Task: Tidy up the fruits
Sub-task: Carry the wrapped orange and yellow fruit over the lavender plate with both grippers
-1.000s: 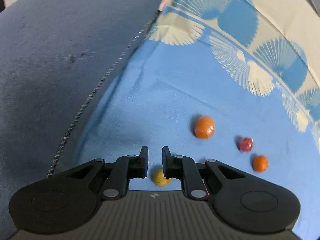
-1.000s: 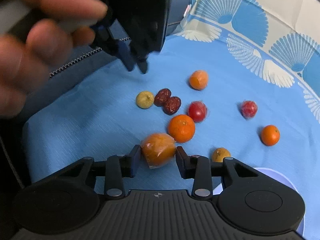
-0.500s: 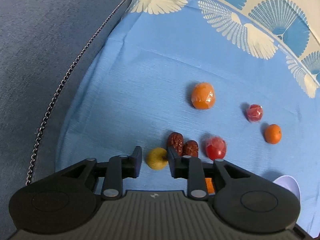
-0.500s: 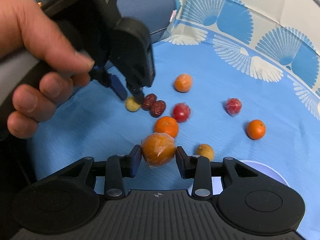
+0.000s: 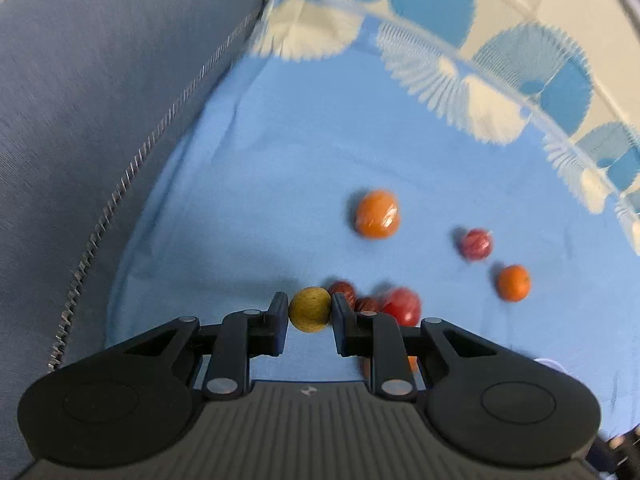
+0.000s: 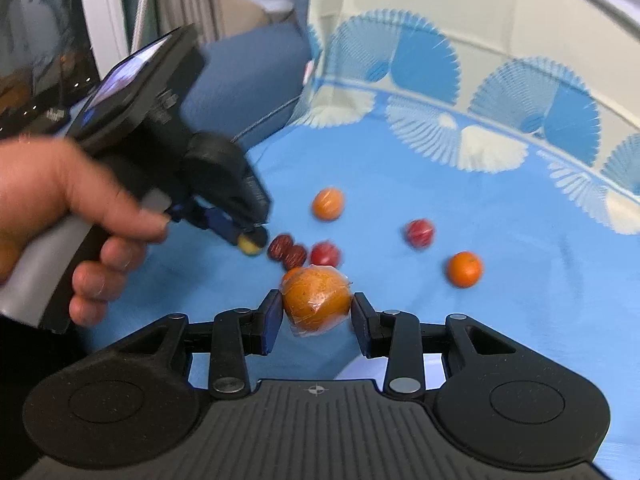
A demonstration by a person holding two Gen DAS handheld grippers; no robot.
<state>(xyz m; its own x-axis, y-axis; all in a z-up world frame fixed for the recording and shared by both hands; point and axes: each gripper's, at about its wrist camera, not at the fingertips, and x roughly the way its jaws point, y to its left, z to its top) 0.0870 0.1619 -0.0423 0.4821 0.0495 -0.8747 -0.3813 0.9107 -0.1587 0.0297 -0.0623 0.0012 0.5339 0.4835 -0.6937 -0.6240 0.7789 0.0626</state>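
Note:
My left gripper [image 5: 310, 312] is shut on a small yellow fruit [image 5: 310, 309], low over the blue cloth [image 5: 280, 200]; it also shows in the right wrist view [image 6: 250, 242]. My right gripper [image 6: 316, 312] is shut on a plastic-wrapped orange [image 6: 317, 299] and holds it above the cloth. Loose on the cloth lie two dark red dates [image 6: 286, 250], a red fruit [image 6: 325, 253], a wrapped orange fruit [image 6: 328, 204], a wrapped red fruit [image 6: 419, 233] and a small orange [image 6: 464, 269].
A grey-blue cushion [image 5: 100, 120] with a zip borders the cloth on the left. A patterned fan-print border [image 6: 460, 120] runs along the back. A pale plate edge [image 6: 360, 368] shows under my right gripper.
My left gripper has closed on the yellow fruit beside the dates. My right gripper has lifted higher with the wrapped orange still in it.

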